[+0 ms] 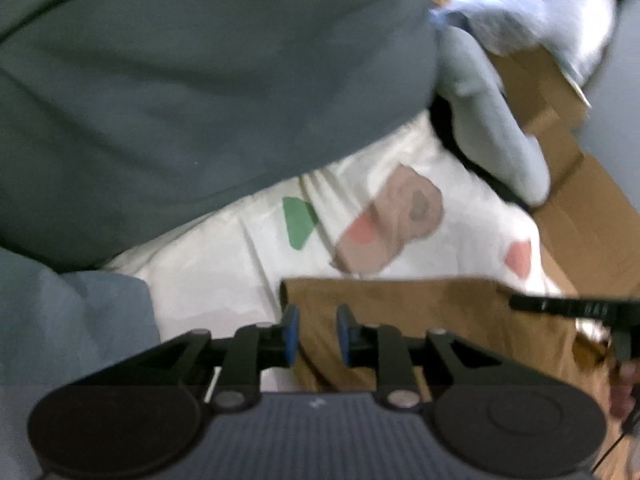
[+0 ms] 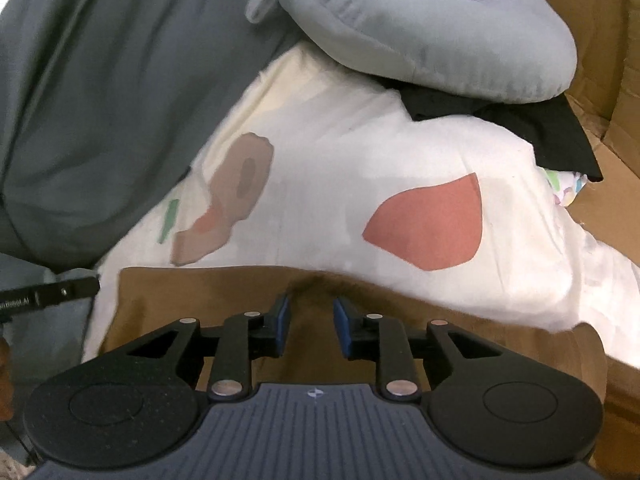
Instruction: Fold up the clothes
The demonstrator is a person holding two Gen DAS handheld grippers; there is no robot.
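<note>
At the near edge, under both your grippers: brown garment (image 1: 420, 312), lying flat on the white sheet, its straight far edge running left to right.
Your left gripper (image 1: 318, 334): jaws parted, blue pads (image 1: 292, 332) over the garment's left corner; whether they touch the cloth, you cannot tell.
Your right gripper (image 2: 308, 330): jaws parted, a puckered crease of the brown cloth showing between them; no clamp visible.
White sheet (image 2: 340, 168): printed with pink, tan and green shapes, just beyond the garment.
Grey-green fabric (image 1: 180, 92): large, far left, overlapping the sheet.
Pale blue cushion (image 2: 432, 40): far right, resting on black cloth (image 2: 552, 132).
Cardboard box (image 2: 600, 40): far right, behind the cushion.
</note>
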